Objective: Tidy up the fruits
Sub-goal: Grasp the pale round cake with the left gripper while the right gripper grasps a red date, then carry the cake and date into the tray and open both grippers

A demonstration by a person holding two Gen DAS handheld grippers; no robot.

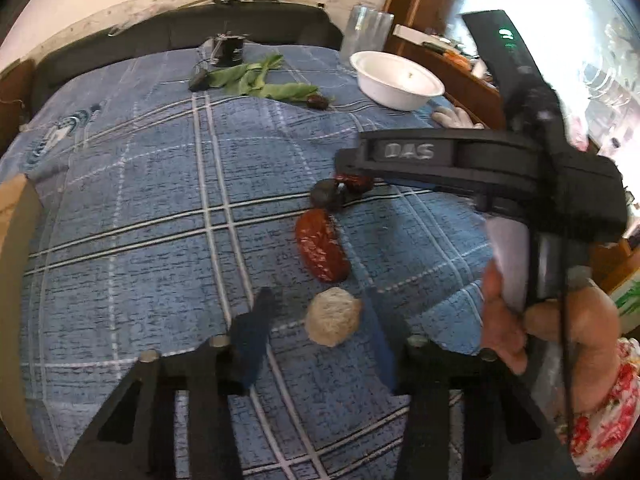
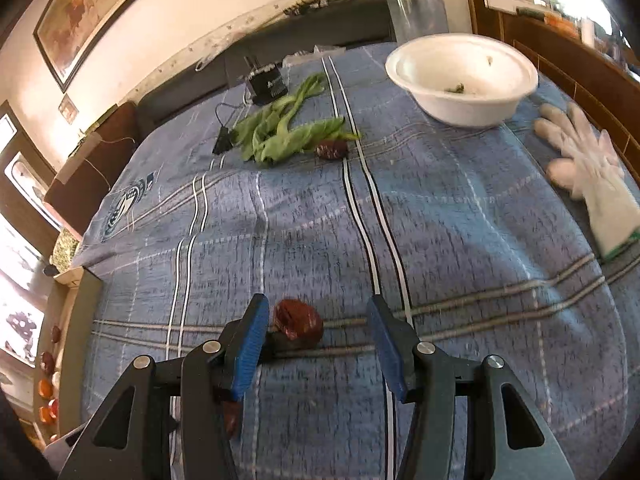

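Note:
On the blue plaid cloth (image 1: 160,208) lie a long red date (image 1: 321,247), a pale rough round fruit (image 1: 333,316), a dark round fruit (image 1: 325,197) and a small red date (image 1: 356,182). My left gripper (image 1: 318,312) is open, its blue fingers on either side of the pale fruit. My right gripper (image 2: 316,320) is open just above the small red date (image 2: 298,323), which lies near its left finger; its black body (image 1: 480,160) crosses the left wrist view. Another date (image 2: 331,149) lies far off by the leaves.
A white bowl (image 2: 460,80) stands at the far right, with a clear glass (image 2: 416,4) behind it. Green leaves (image 2: 280,132) and a small black device (image 2: 266,82) lie at the far middle. A white glove (image 2: 588,168) lies at the right edge.

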